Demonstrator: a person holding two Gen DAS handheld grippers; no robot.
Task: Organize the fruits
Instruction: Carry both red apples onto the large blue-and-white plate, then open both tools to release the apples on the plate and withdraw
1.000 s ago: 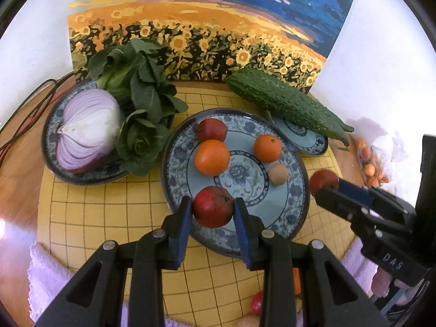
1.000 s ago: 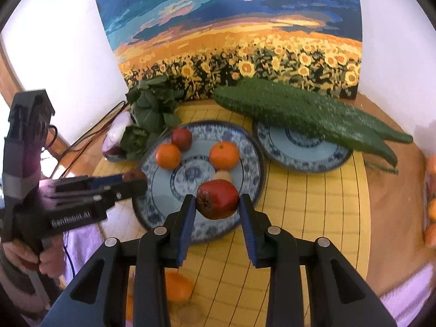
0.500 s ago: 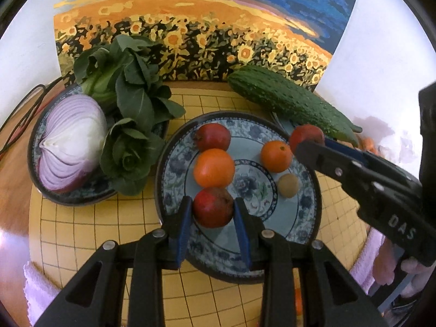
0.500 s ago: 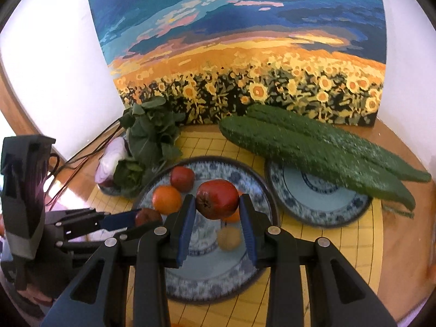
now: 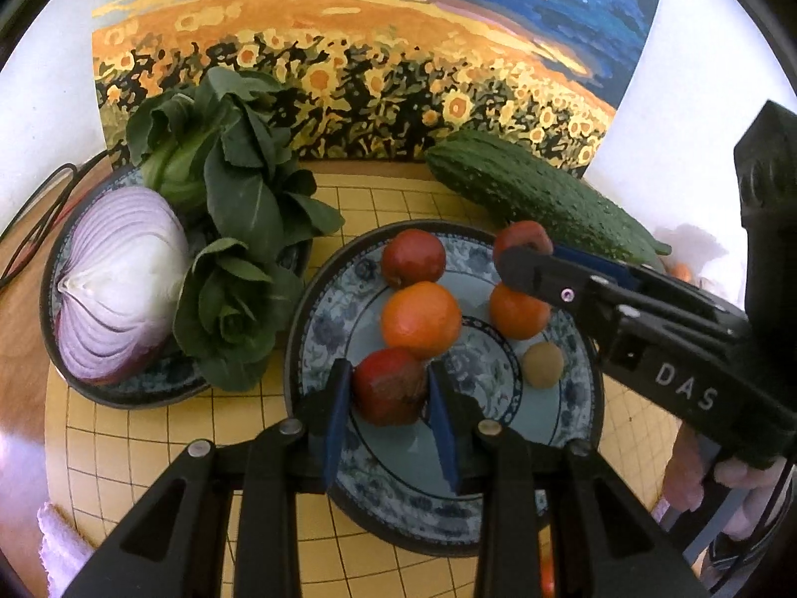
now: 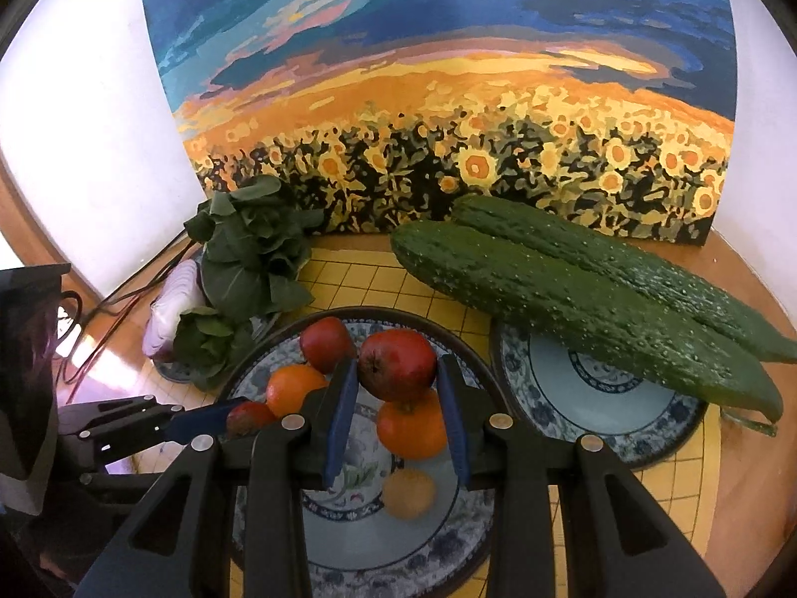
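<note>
The step in hand looked like the delivery of two red fruits to the fruit plate (image 5: 319,329), the blue-patterned dish in the middle of the yellow grid mat (image 5: 114,438) on the table. The left gripper (image 5: 391,393) had its jaws clamped on a dark red fruit (image 5: 391,386) low over the plate's near half, just in front of an orange (image 5: 421,319); whether the fruit already touched the plate could not be told. The right gripper (image 6: 398,388) held its jaws clamped on a second red fruit (image 6: 397,363), clearly raised above the plate's far side, over another orange (image 6: 412,427). On the plate lay a further red fruit (image 5: 413,257) and a small tan fruit (image 5: 542,365). Vegetables sat apart: a halved red onion (image 5: 119,284) with leafy greens (image 5: 234,209) on the left plate, and bitter gourds (image 6: 573,299) across the right plate (image 6: 597,398). The next move would probably call for lowering each fruit into a bare spot of the plate, then parting the jaws gently so neither fruit rolled against its neighbours.
</note>
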